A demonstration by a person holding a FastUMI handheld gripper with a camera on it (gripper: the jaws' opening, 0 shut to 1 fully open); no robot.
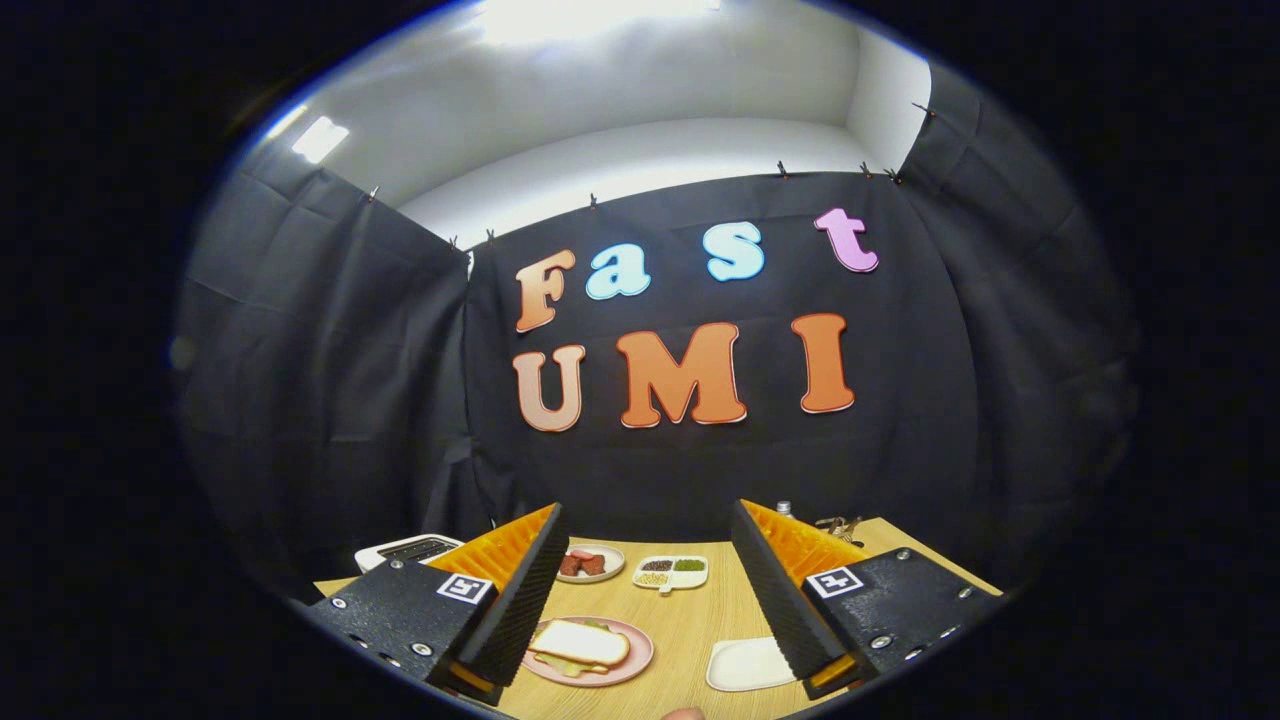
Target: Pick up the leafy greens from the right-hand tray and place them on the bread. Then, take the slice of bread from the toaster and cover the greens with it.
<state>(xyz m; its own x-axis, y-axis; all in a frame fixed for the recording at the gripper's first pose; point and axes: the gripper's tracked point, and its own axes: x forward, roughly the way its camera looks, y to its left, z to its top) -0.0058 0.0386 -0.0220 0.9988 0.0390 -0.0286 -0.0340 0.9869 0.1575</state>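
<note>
Black cloth closes the booth behind a light wooden table (690, 640). Between the fingers, nearer the left one, lies a round pink plate (640, 655); on it a pale slice of bread (580, 642) sits on top, with a green leafy edge (600, 625) just visible under it. By this I judge that both steps are already done: the greens placed, then covered.

The gripper (650, 570) is held above the table with its fingers wide apart and nothing between them.

Close by the right finger lies one white rounded tray (745, 665), now bare. Beyond the left finger stands one white toaster (415, 548); whether its slot is empty I cannot tell. Beyond the fingers, between them, are one small plate with reddish pieces (590, 565) and one white divided dish of grains (672, 572). In total: two plates, one tray, one divided dish, one toaster.
</note>
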